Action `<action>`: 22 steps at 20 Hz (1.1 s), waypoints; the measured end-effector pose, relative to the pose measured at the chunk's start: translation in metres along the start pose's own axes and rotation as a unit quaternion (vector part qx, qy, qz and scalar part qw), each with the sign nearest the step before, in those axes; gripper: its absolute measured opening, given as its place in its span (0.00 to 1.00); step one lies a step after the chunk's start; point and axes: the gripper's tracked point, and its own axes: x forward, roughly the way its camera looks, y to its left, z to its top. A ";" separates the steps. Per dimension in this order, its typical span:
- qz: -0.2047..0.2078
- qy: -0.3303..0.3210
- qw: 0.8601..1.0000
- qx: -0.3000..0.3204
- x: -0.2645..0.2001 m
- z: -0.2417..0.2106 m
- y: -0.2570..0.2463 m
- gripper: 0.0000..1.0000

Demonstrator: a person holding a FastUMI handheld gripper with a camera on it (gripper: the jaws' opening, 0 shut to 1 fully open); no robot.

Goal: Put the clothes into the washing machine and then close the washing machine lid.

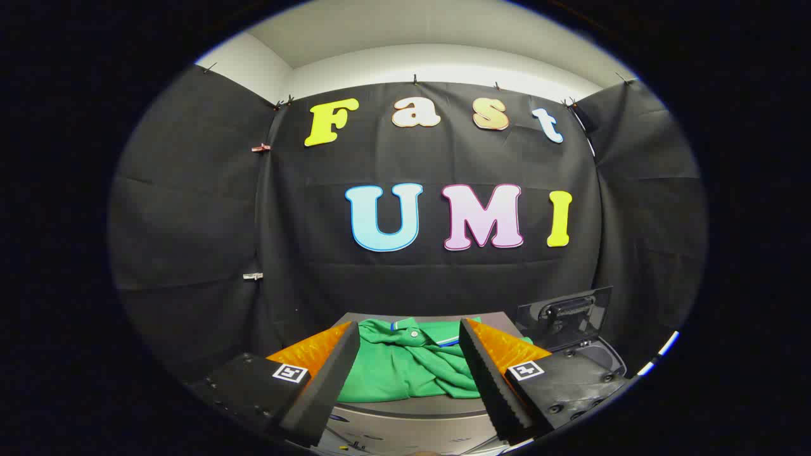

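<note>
Gripper view: a crumpled green polo shirt (405, 370), judged soft, light and best pinched at a raised fold, lies on a grey surface (412, 405) ahead of the gripper (408, 354), fingers spread wide and empty, the washing machine lid (567, 316) standing open at 2 o'clock.

Even, moderately bright light from overhead; pale ceiling (431, 38) at 12 o'clock near overexposed. Strong fisheye bending toward the rim. Centre sharp, no motion blur; shadows soft.

Gripper-mounted fisheye view, forward along the jaws, close above the washing machine (412, 408), toward the booth wall (190, 221).
</note>
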 end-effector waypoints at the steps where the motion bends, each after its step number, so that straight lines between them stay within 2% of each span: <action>1: -0.002 0.000 1.000 -0.002 0.001 -0.001 0.000 0.99; 22: -0.004 -0.008 1.000 -0.014 0.008 -0.001 0.001 0.98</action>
